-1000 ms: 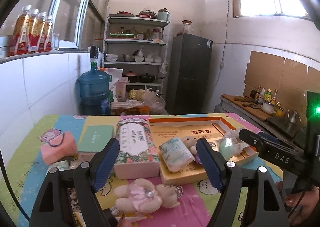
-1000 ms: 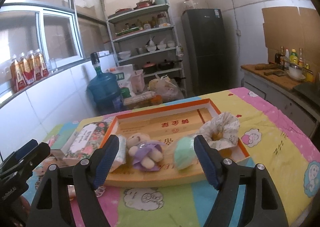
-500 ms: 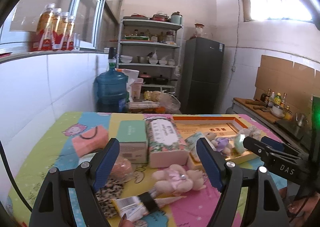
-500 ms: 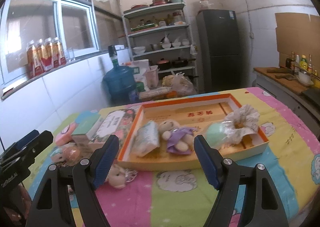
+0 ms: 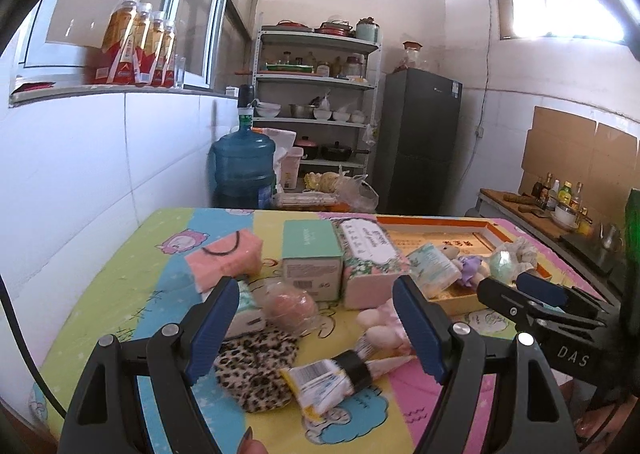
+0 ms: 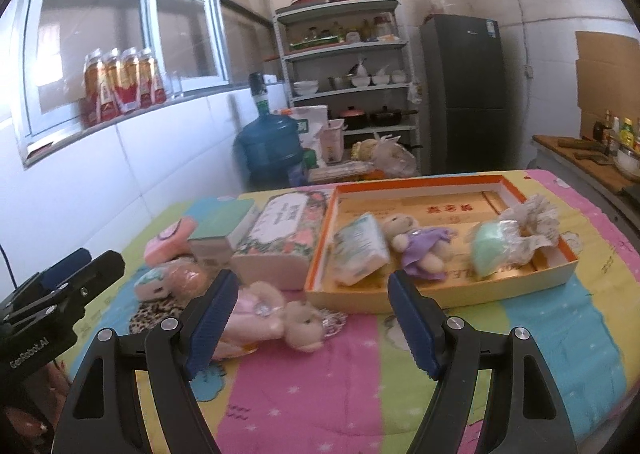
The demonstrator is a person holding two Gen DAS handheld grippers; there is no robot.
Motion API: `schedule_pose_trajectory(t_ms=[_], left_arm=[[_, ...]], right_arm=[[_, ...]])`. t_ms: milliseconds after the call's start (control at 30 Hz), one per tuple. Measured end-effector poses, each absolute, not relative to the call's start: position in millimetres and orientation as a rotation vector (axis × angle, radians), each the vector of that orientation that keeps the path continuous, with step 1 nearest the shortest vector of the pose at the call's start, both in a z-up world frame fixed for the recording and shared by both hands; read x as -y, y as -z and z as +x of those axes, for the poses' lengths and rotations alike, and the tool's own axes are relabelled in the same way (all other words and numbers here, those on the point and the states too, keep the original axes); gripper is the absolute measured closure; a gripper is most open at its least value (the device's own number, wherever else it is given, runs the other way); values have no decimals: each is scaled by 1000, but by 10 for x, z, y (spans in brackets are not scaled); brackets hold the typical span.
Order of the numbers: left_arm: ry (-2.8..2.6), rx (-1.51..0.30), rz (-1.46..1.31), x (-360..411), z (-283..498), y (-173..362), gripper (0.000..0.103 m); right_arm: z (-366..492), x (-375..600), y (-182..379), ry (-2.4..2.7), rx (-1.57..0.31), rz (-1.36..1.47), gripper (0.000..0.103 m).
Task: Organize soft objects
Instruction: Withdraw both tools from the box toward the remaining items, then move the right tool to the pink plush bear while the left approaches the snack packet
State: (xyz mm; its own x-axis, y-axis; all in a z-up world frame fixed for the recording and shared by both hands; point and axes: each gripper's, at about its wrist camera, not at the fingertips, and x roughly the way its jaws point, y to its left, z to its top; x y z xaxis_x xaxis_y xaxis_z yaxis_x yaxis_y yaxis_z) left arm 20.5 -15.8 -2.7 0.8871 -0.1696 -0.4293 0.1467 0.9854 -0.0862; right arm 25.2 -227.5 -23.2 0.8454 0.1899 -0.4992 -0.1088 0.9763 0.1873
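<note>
On the table, under both wrist cameras, largest item first:

- Table (image 6: pixel 540 334), covered by a cartoon-print cloth in pink, green, yellow and blue bands; bears everything listed below.
- Orange-rimmed tray (image 6: pixel 416 298), far right of the cloth; holds four soft items.
- Floral tissue box (image 6: pixel 280 238), just left of the tray, its right side close against the tray wall.
- Green box (image 5: pixel 310 254), left of the floral tissue box and touching it.
- Pink pack (image 5: pixel 226 260), far left, beside the green box.
- Leopard-print pouch (image 5: pixel 256 374), near left, flat on the cloth.
- Pink plush bear (image 6: pixel 276 314), lying on its side just near of the tray's left corner, outside the tray.
- Purple-dressed bear (image 6: pixel 420 246), in the tray, middle.
- Tissue packet (image 6: pixel 360 250), in the tray, left end, tilted.
- Green wrapped ball (image 6: pixel 490 250), in the tray, right of the purple-dressed bear.
- Frilly scrunchie (image 6: pixel 532 213), in the tray, right end, touching the ball.
- Wrapped peach ball (image 5: pixel 288 306), between pouch and green box.
- Labelled tube (image 5: pixel 340 374), near, right of the pouch.
- Left gripper (image 5: pixel 316 330): jaws wide, nothing between the pads, above the pouch area.
- Right gripper (image 6: pixel 308 322): jaws wide, nothing held, over the pink plush bear's end of the cloth.
</note>
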Motion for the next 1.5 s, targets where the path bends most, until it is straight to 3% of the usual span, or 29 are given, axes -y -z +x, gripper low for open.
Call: schedule_pose_trajectory(t_ms=[700, 1500], left_arm=[[92, -477, -100, -654, 88, 258, 24], [191, -521, -123, -584, 237, 448, 24]], right_arm=[[262, 1624, 410, -205, -578, 89, 25], [685, 1722, 709, -159, -663, 64, 25]])
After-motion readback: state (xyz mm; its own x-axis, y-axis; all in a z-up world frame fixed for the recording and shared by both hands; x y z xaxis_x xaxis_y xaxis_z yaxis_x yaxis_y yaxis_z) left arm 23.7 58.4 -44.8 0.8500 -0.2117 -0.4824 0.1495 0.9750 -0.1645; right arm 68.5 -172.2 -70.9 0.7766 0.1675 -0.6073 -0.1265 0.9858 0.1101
